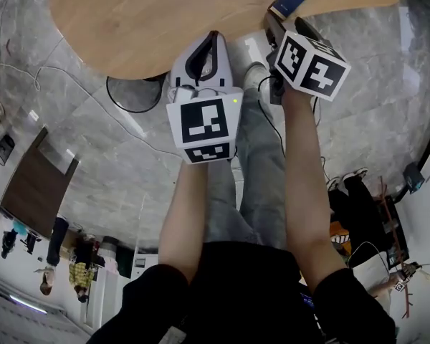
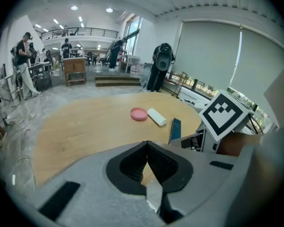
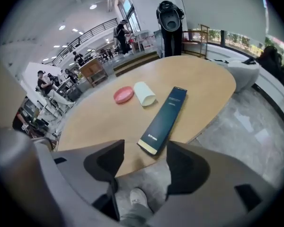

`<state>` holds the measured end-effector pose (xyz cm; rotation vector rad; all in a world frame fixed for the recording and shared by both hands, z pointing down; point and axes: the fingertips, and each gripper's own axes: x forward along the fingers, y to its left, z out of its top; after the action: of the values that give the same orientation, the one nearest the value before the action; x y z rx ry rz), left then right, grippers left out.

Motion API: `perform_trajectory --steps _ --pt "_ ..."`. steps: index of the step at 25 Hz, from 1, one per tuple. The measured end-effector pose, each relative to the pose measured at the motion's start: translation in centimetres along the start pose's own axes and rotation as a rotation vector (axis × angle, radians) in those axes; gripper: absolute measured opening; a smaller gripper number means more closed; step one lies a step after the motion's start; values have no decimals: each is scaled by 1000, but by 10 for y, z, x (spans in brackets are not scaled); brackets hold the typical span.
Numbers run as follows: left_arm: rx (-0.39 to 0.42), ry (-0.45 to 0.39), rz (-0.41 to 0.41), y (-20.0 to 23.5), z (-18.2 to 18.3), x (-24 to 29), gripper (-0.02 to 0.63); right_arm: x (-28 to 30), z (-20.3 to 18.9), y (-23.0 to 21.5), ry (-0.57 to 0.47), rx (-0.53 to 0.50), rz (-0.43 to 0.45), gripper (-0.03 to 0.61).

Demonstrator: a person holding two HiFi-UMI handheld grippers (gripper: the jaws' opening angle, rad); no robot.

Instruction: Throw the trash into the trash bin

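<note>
Your right hand-held gripper (image 3: 145,148) had its jaws wide apart, with nothing between them. Your left hand-held gripper (image 2: 146,146) had its jaws together at the tips and was also empty. The trash lay on the desk (image 3: 203,84). A dark blue box (image 3: 163,119) was at 12 o'clock from the right jaws, with its near end close to the desk edge. A white cup (image 3: 144,93) lay on its side at 11 o'clock from the box, and a pink lid (image 3: 123,94) at 9 o'clock from the cup. The box looked stiff, light and smooth, so I judge a grip across its narrow width near that end was best. The cup seemed easy to crush and could roll. No trash bin was visible.
</note>
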<state>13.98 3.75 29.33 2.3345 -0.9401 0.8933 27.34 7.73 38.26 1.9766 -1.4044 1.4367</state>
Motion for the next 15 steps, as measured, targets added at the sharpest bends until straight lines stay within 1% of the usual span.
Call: perform_trajectory --steps 4,6,7,9,12,15 --pt "3 32 -7 8 -5 8 3 21 4 -8 29 48 -45 241" --pt "1 42 -15 15 -6 13 3 29 4 -16 42 103 -84 241" --pt "-8 47 -15 20 -7 15 2 32 3 -19 43 125 -105 241" --pt "-40 54 -3 32 -11 18 2 35 2 -22 39 125 -135 240" --pt "-62 59 21 48 -20 19 2 40 -2 -21 38 111 -147 233" --pt "-77 58 39 59 -23 14 3 38 -3 -21 41 160 -147 213"
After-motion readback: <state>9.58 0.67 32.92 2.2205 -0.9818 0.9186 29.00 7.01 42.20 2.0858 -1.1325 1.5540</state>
